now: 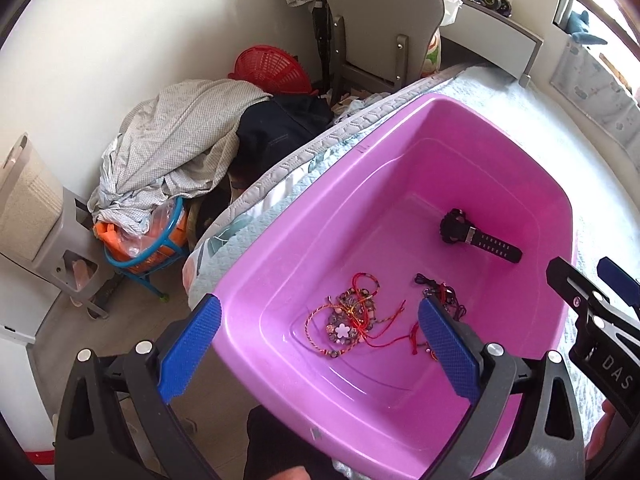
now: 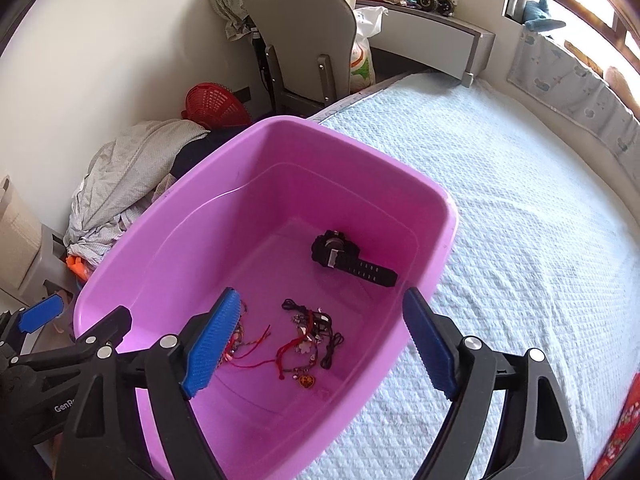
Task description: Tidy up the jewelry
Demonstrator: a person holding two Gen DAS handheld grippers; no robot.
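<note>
Two grippers of mine hang spread wide over the pink tub [image 1: 256, 264], neither one holding anything. My left gripper [image 1: 318, 344] straddles the tub's near-left corner, one blue pad outside the rim and the other inside, above the floor of the tub. My right gripper [image 2: 328, 344] sits just beside it, its left pad inside the tub and its right pad over the tub's right rim.

All the jewelry lies on the tub floor. A bundle of beaded bracelets and red cords with a white flower charm [image 1: 344, 330] sits between my left pads, below them. A second tangle of dark cords and charms [image 2: 310, 338] lies between my right pads. The black watch [image 2: 348, 258] rests farther in, well apart from both tangles, strap pointing right.

My right gripper's left pad covers part of the beaded bundle, and my left gripper's right pad hides part of the dark tangle. The single pieces within each tangle are hard to separate.

The tub stands on a quilted bed [image 2: 520, 208].
</note>
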